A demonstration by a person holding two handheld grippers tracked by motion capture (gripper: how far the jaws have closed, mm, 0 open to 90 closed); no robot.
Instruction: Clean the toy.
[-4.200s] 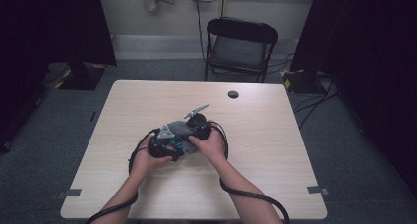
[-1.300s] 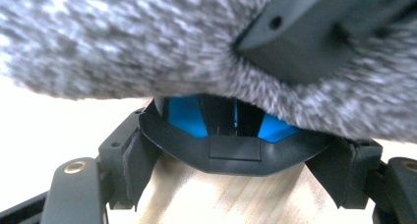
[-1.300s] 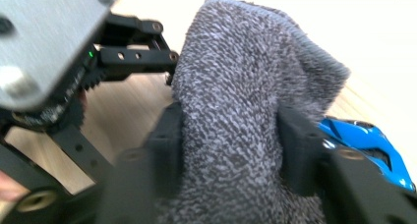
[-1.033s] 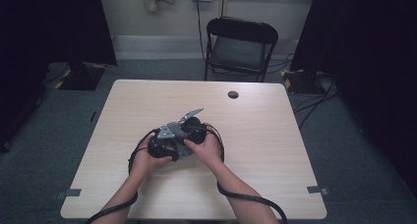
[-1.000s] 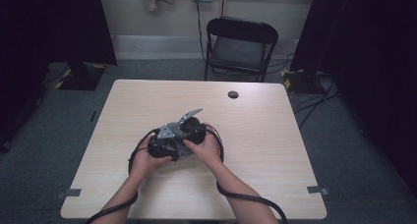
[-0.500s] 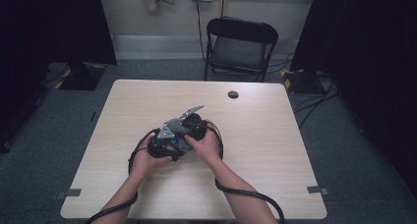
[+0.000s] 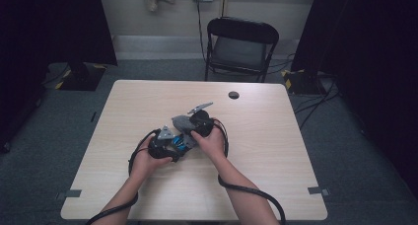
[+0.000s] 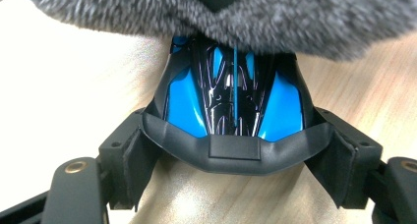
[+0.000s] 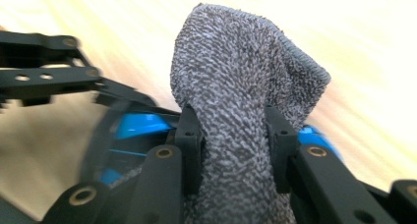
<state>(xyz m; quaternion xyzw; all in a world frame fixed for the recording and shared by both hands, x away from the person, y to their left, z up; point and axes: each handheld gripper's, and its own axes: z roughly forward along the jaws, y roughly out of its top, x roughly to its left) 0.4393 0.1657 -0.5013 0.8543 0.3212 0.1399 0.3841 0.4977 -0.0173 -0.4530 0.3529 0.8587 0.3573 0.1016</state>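
Rough grey terry cloth [image 9: 241,121] – glossy blue-black plastic shell [image 8: 231,98] – matt wood-grain table [image 7: 276,136]

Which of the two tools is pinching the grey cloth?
The right tool: its jaws squeeze the grey cloth between them. The left tool instead grips the blue and black object.

The counter [image 7: 276,185] is bare wood almost all around, so a hand could slide across it to the left, to the right, or toward the far edge. One small black round thing [image 7: 233,94] sits near the far edge, well apart from the middle. In the middle, the two grippers are packed close together. The blue and black toy [image 8: 235,94] fills the gap between the left gripper [image 8: 236,177] fingers. The grey cloth [image 9: 241,116] fills the gap in the right gripper [image 9: 235,148] and hangs over the toy. Black cables [image 7: 249,193] loop beside the arms. A black folding chair [image 7: 241,45] stands past the far edge.
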